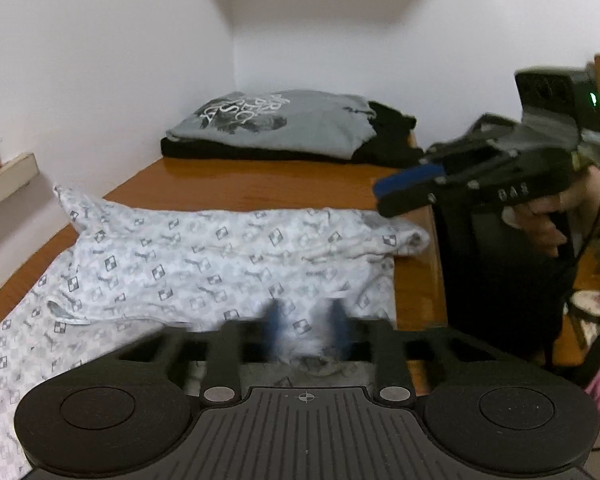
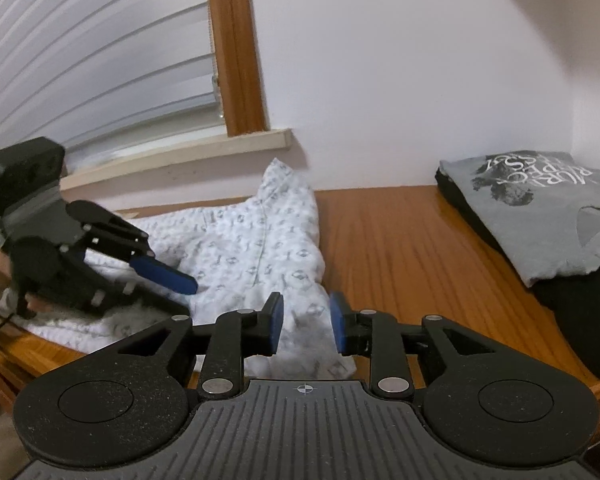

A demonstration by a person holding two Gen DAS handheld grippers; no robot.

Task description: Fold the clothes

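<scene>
A white patterned garment point(image 1: 180, 248) point(image 2: 252, 232) lies spread and rumpled across the wooden table point(image 1: 260, 184) point(image 2: 400, 248). My left gripper point(image 1: 308, 330) point(image 2: 172, 292) hovers low over the garment's near edge. Its blue fingers are motion-blurred and stand apart, with a bit of fabric showing between them. My right gripper point(image 2: 306, 324) point(image 1: 396, 192) hangs in the air over the table's right edge by the garment's corner. It is open a little, with nothing between its pads. A hand point(image 1: 540, 220) holds it.
A folded grey printed T-shirt point(image 1: 284, 120) point(image 2: 540, 216) rests on a folded black garment point(image 1: 392, 136) point(image 2: 580, 312) in the far corner against white walls. A window sill point(image 2: 180, 152) point(image 1: 8, 172) runs along the left wall. A black object point(image 1: 500, 280) stands beside the table.
</scene>
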